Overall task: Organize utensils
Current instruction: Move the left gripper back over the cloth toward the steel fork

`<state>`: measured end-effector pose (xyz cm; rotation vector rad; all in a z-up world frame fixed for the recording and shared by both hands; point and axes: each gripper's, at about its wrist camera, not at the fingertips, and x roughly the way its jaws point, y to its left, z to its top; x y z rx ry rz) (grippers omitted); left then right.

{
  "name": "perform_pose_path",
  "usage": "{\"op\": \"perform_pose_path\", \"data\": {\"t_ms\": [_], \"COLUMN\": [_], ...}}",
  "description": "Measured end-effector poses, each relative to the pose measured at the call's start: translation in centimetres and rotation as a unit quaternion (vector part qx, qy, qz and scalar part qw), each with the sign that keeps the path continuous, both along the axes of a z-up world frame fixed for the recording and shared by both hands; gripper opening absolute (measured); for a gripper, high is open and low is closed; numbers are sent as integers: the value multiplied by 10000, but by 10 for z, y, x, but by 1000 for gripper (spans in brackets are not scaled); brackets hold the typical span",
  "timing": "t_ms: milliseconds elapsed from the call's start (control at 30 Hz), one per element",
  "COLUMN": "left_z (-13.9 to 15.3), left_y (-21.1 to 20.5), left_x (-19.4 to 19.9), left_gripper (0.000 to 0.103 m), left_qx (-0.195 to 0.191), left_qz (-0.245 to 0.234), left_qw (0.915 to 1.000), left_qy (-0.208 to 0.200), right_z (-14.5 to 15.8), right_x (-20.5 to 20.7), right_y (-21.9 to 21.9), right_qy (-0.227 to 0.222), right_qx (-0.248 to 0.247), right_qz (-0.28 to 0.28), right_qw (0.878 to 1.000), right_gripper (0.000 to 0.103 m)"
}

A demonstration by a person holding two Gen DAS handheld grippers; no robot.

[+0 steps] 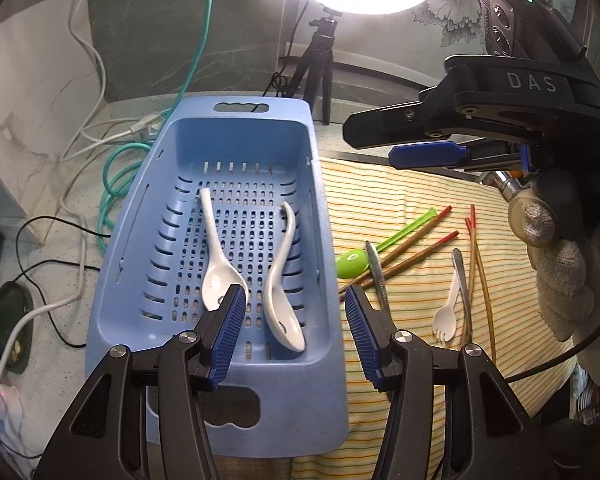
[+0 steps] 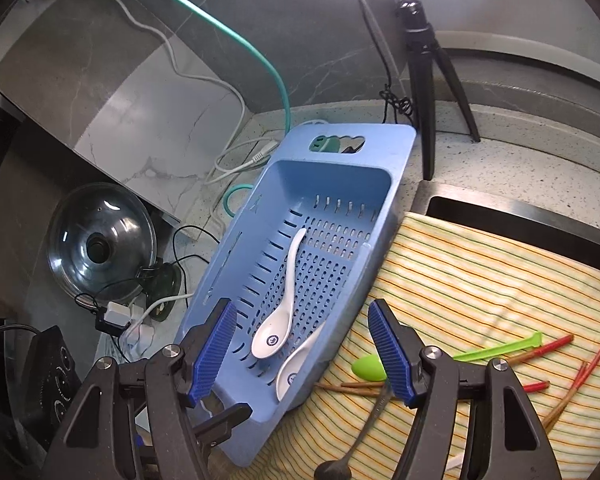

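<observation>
A blue slotted basket [image 1: 132,248] [image 2: 228,264] holds two white ceramic spoons [image 1: 216,272] [image 1: 282,280], bowls toward me. My left gripper [image 1: 294,296] hangs open over the basket's near end with nothing between its pads. In the right wrist view the same spoons [image 2: 284,304] [image 2: 296,368] lie below my right gripper [image 2: 300,308], which is open and empty above the basket's near right edge. That right gripper [image 1: 374,142], held by a gloved hand, also shows high at the right. On the striped cloth [image 1: 420,192] lie a green spoon [image 1: 354,262] [image 2: 368,367], red-tipped chopsticks [image 1: 416,236], two metal utensils [image 1: 378,276] and a white spork [image 1: 448,308].
A black tripod [image 1: 320,60] [image 2: 424,80] with a ring light stands behind the basket. White, black and green cables [image 1: 116,184] run over the counter at the left. A glass pot lid [image 2: 100,244] leans by the wall. A sink edge [image 2: 500,208] shows behind the cloth.
</observation>
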<state>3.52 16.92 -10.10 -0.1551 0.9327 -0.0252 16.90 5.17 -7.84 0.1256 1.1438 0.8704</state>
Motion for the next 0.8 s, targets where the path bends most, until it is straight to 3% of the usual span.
{"op": "perform_pose_path", "data": {"t_ms": [400,800], "left_z": [15,2], "left_y": [-39,-87], "left_x": [-12,-16], "left_gripper": [51,51], "left_qx": [-81,-177], "left_qz": [-396,-966], "left_qw": [9989,9951], "left_qy": [-221,-82], "right_z": [25,-3], "right_x": [-13,-21], "right_y": [-83,-180], "right_qy": [-304,192], "right_qx": [58,-61], "right_qz": [-349,-1048], "right_qw": [9989,9943], "right_gripper": [65,65]}}
